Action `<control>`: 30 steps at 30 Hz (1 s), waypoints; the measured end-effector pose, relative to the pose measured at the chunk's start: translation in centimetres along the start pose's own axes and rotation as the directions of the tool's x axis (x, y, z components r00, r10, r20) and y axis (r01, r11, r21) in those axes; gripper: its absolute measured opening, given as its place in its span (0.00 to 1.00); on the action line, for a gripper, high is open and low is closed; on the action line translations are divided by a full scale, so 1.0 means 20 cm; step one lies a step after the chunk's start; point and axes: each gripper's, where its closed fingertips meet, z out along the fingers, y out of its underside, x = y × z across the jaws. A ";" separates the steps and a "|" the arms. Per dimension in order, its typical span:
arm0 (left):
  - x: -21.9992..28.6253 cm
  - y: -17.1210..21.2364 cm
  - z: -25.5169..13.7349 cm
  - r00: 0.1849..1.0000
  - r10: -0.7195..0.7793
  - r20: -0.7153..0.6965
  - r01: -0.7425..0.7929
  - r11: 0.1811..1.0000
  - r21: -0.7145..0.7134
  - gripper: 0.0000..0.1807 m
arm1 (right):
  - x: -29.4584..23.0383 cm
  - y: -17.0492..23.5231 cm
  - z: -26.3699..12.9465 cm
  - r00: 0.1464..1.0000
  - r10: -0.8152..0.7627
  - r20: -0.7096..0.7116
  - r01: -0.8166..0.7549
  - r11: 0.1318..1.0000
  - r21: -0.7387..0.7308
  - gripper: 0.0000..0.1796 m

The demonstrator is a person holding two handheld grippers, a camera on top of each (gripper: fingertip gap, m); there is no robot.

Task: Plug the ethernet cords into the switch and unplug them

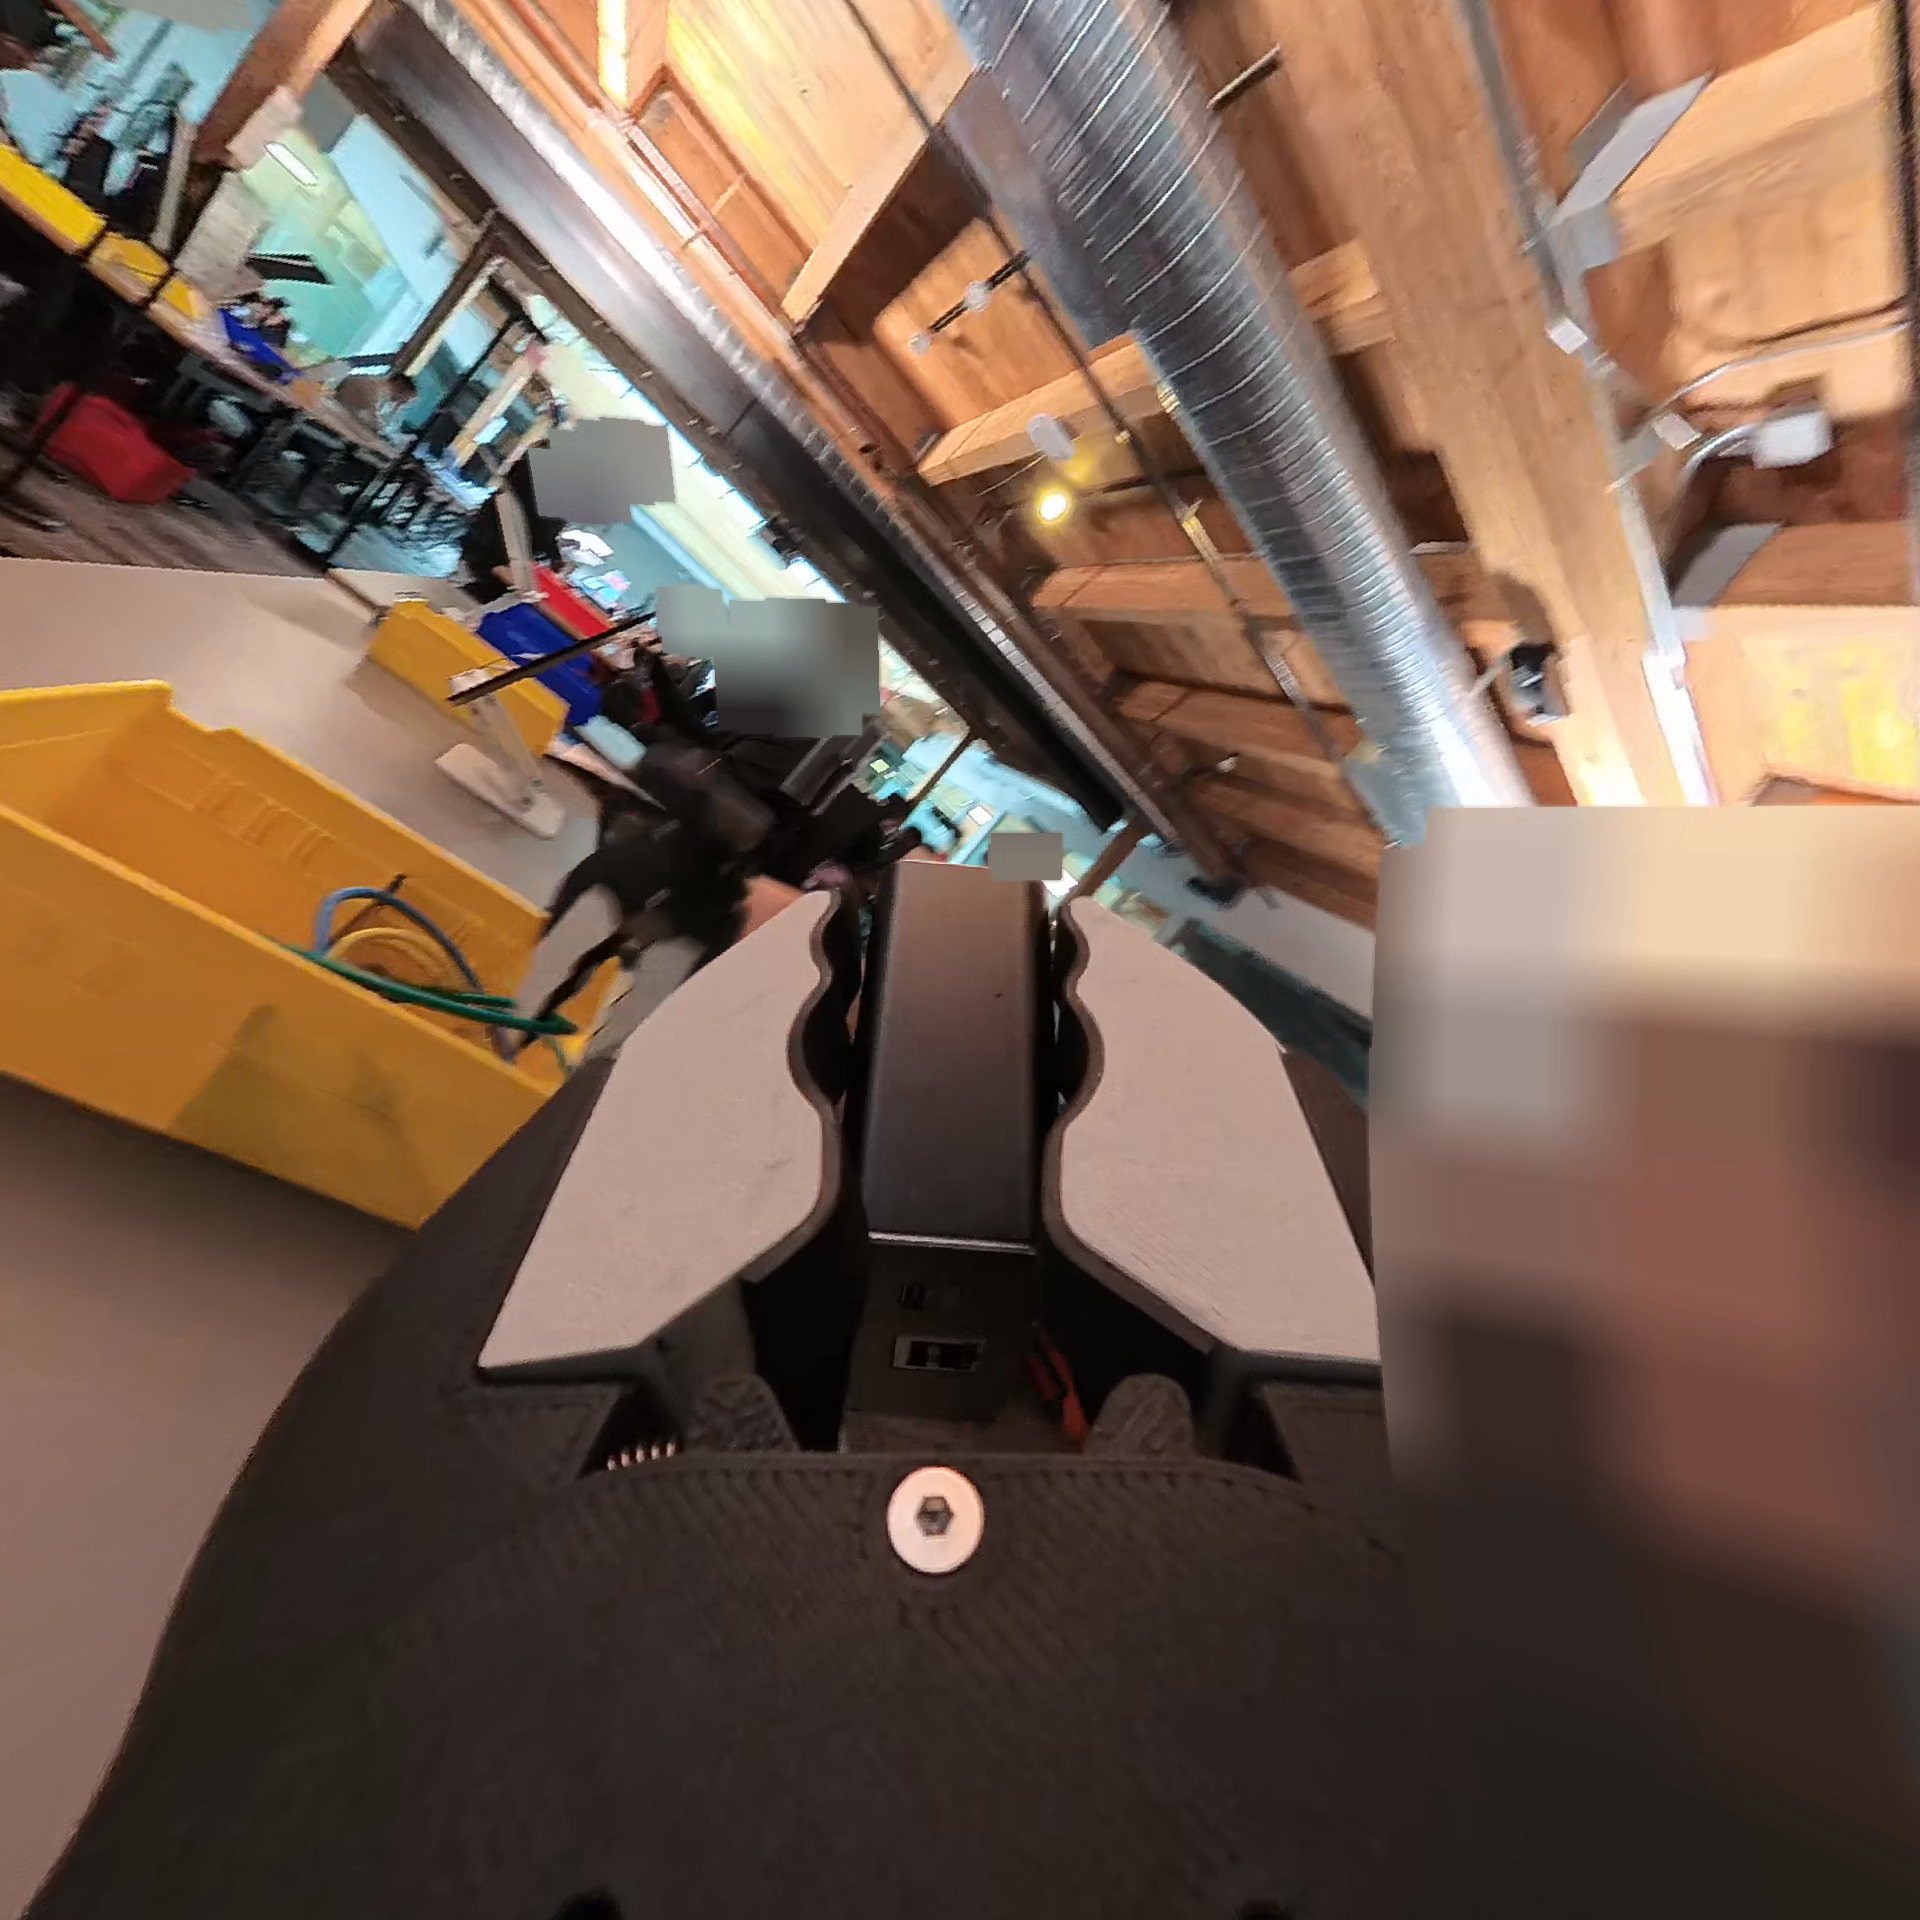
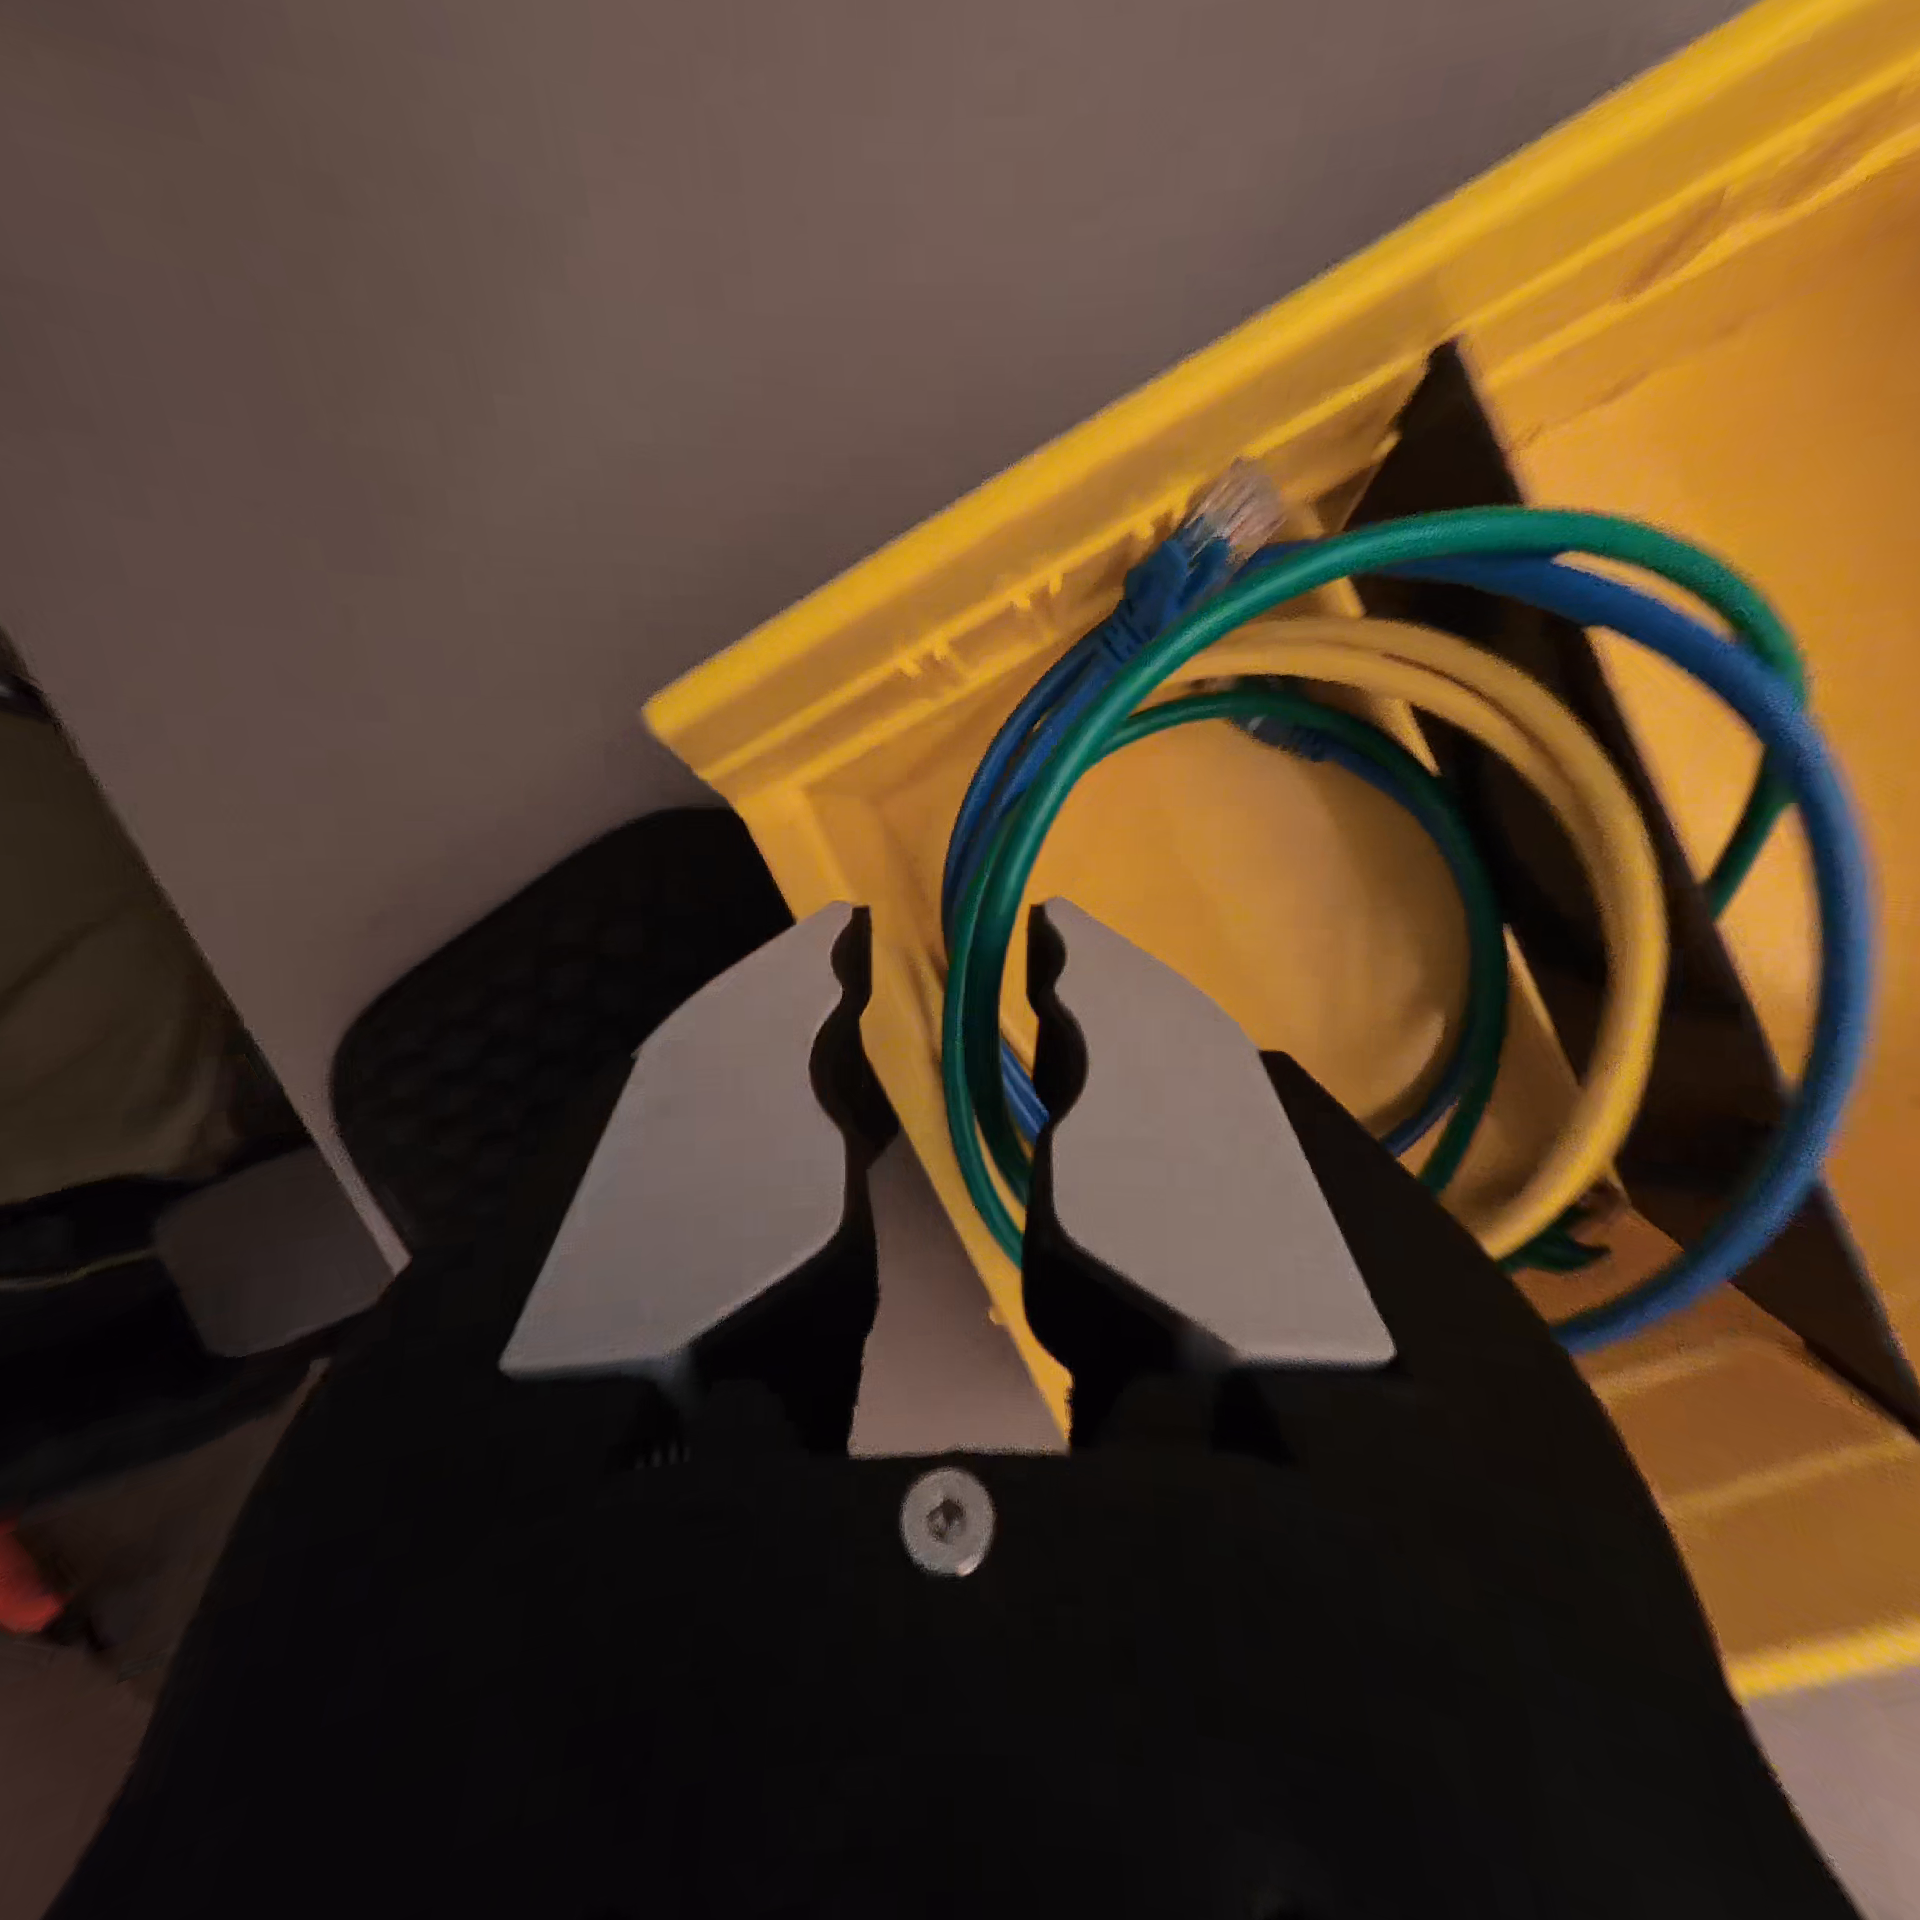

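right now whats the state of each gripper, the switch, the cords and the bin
left gripper: shut on the switch
switch: black, held, no cord seen plugged in
right gripper: open, empty, over the bin corner
ethernet cords: coiled in the bin, unplugged
yellow bin: on the table

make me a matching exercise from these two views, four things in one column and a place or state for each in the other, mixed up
Things
1. left gripper
2. right gripper
3. blue cord
4. yellow bin

Places or states
A. coiled with green and yellow cords inside the bin
B. on the pale table, holding the cords
C. shut on a black box, the switch
D. open, above the bin's corner

Pairs: 1-C, 2-D, 3-A, 4-B
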 end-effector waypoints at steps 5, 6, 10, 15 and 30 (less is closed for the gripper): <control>-0.06 0.06 0.04 0.996 0.057 0.068 -0.053 0.997 -0.061 0.19 | -0.08 -0.31 -0.30 0.993 -0.014 -0.119 0.054 0.937 0.346 0.19; -0.07 0.08 0.06 0.995 0.062 0.074 -0.057 0.996 -0.073 0.19 | -0.14 -0.42 -0.34 0.994 -0.019 -0.110 0.066 0.897 0.438 0.19; -0.10 0.14 0.10 0.991 0.084 0.104 -0.073 0.992 -0.106 0.19 | -0.46 -0.86 -0.30 0.997 -0.053 0.061 -0.001 0.747 0.665 0.30; -0.14 0.21 0.15 0.976 0.154 0.153 -0.125 0.976 -0.179 0.19 | -0.73 -1.15 -0.09 0.946 -0.081 0.315 -0.145 0.762 0.631 0.33; -0.15 -0.01 -0.05 0.993 -0.112 0.029 0.109 0.990 0.086 0.11 | -0.30 -1.02 -0.17 0.987 0.127 0.094 -0.157 0.867 0.473 0.18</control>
